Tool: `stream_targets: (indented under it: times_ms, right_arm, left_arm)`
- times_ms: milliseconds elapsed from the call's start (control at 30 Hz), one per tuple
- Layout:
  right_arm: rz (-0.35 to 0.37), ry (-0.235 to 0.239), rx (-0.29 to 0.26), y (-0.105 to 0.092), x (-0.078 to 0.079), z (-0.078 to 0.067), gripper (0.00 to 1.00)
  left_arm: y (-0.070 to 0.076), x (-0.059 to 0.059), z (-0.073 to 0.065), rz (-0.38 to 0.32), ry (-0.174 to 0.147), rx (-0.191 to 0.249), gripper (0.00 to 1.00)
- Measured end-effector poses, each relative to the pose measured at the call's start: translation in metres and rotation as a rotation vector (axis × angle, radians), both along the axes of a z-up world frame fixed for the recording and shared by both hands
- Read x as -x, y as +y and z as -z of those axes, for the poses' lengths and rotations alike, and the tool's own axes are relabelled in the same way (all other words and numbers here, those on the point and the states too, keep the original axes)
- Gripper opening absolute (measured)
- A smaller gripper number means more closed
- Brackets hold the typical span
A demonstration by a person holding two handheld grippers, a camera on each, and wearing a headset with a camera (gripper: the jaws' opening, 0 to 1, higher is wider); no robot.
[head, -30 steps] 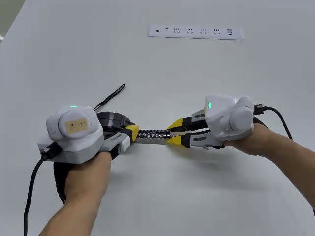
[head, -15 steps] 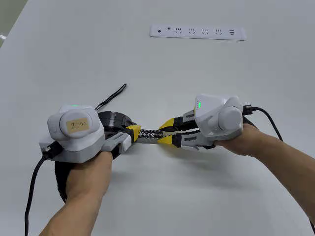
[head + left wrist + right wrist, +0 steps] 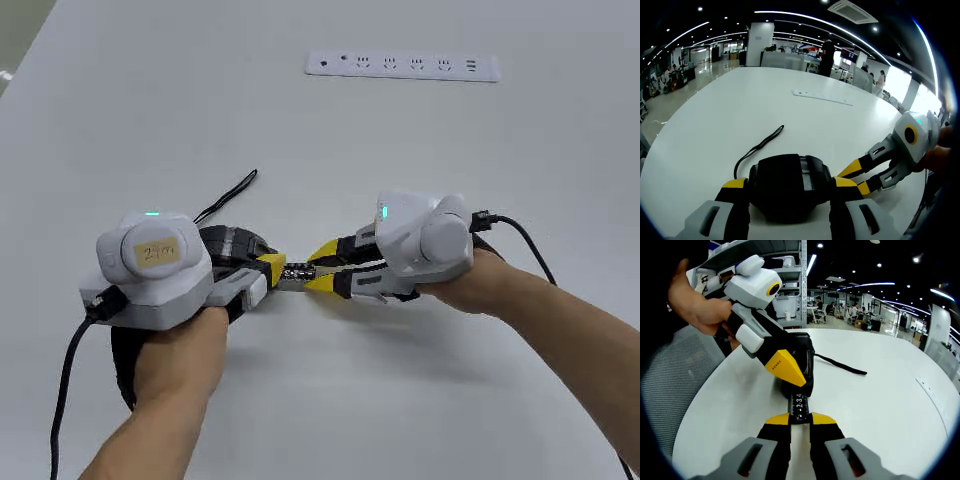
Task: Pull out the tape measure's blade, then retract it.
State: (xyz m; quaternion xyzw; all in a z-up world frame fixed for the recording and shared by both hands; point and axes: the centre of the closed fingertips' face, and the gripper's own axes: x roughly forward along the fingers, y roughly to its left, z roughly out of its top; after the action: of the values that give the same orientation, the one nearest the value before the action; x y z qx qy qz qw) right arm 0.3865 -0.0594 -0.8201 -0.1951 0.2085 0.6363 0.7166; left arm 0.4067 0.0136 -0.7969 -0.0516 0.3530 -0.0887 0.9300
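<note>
Reading 2 3 4, the tape measure's [image 3: 807, 353] blade [image 3: 799, 403] sits in right gripper [image 3: 800, 419].

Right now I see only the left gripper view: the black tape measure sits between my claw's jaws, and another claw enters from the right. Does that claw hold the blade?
Observer: Yes. In the right gripper view the right claw is shut on the blade; printed digits 2, 3, 4 show just beyond its jaws.
Operator: How much blade is out?
Observer: Little. In the head view a short stretch bridges the tape measure and that claw.
Operator: Is it bent?
Observer: No; the right gripper view shows it straight from the case mouth to the jaws.
</note>
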Motion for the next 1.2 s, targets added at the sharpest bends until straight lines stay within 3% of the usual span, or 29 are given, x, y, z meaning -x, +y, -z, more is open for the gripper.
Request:
stream_targets:
  times_ms: [367, 1200]
  right_arm:
    - [-0.011, 0.002, -0.006, 0.017, -0.002, 0.000, 0.12]
    - [-0.017, -0.019, 0.005, 0.026, -0.001, 0.002, 0.12]
  left_arm:
    - [0.001, 0.000, 0.000, -0.003, 0.000, 0.006, 0.61]
    - [0.001, -0.001, 0.001, 0.003, -0.018, 0.000, 0.62]
